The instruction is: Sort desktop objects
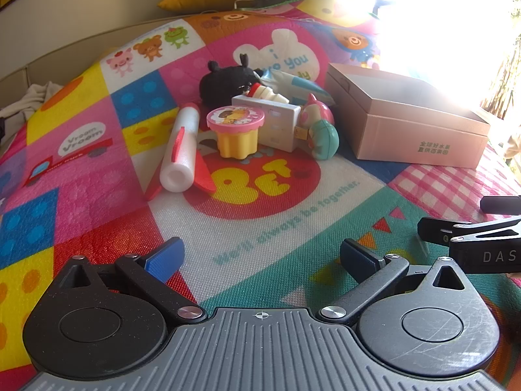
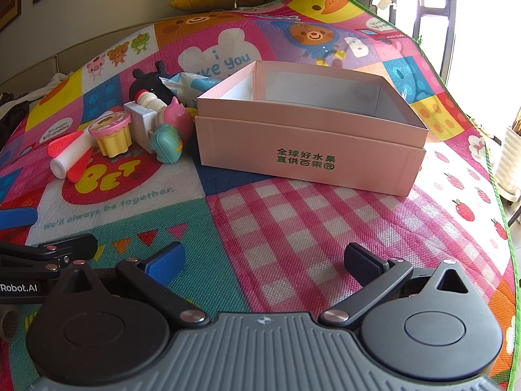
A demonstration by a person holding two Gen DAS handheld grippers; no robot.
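Nearest the lens in each wrist view, a gripper is seen with its jaws spread wide and nothing between them: the left gripper (image 1: pixel 262 259) and the right gripper (image 2: pixel 263 260), both held above a colourful play mat (image 2: pixel 293 228). By size, the mat comes first and carries everything else. Next, an open pink box (image 2: pixel 309 150) with green print is seen at 12 o'clock from the right gripper, empty inside. At 10 o'clock from the box, a cluster of toys is gathered just beside it: a black plush (image 1: pixel 224 81), a white foam rocket (image 1: pixel 180 150) with red fins, a white block (image 1: pixel 276 123), a teal and pink figure (image 1: pixel 320 130) touching that block, and a yellow cup with a pink lid (image 1: pixel 236 130). From the left gripper, the cluster lies at 12 o'clock.
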